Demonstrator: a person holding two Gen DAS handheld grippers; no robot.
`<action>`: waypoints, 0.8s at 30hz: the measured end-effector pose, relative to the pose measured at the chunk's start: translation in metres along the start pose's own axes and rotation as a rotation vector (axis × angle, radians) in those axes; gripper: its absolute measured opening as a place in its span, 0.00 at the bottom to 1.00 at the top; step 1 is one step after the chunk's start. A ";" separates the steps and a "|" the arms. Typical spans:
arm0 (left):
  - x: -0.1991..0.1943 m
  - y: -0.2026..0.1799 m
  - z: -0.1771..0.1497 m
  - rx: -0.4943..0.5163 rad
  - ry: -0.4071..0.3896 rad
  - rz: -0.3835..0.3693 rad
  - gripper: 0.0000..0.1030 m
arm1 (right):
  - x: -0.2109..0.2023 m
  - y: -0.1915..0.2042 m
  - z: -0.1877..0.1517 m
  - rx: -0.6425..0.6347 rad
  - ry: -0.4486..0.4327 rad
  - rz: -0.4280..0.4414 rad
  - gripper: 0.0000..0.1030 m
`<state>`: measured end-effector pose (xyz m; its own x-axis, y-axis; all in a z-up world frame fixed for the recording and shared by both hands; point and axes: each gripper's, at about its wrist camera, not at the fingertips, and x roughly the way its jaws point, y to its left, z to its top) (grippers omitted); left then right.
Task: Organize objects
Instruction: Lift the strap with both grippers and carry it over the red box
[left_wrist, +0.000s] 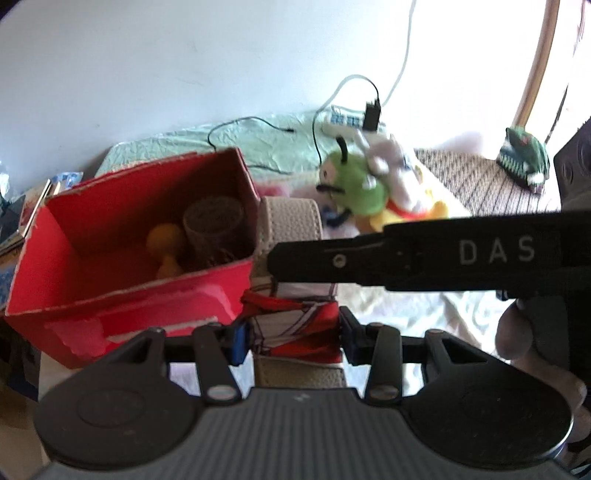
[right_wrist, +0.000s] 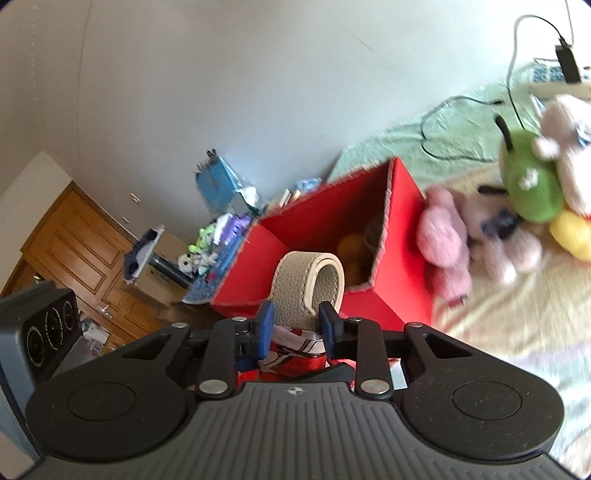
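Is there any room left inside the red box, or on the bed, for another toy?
The red box has bare floor along its left side; a yellow toy and brown cylinder crowd its right corner. On the bed, the cream blanket in front of the plush pile is bare. The pile itself is crowded.

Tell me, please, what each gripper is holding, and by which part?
Both hold the beige strap: left gripper at its red-and-white patterned section, right gripper just below its curled beige end.

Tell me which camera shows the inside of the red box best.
Left wrist: the red box opens toward it, showing a brown cup and something yellow. Right wrist sees mostly its outer walls.
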<state>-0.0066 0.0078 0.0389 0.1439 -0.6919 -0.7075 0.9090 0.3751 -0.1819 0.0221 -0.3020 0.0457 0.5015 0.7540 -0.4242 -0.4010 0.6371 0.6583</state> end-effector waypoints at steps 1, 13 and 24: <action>-0.006 0.003 0.002 -0.010 -0.006 -0.005 0.42 | 0.002 0.001 0.002 -0.007 -0.005 -0.002 0.28; -0.036 0.050 0.033 -0.024 -0.093 -0.038 0.42 | 0.023 0.025 0.031 -0.017 -0.085 0.028 0.25; -0.031 0.105 0.074 -0.037 -0.127 -0.030 0.42 | 0.064 0.051 0.065 -0.099 -0.143 0.024 0.24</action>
<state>0.1132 0.0227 0.0926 0.1677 -0.7745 -0.6099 0.8990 0.3741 -0.2278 0.0838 -0.2317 0.0925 0.5923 0.7430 -0.3117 -0.4840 0.6374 0.5995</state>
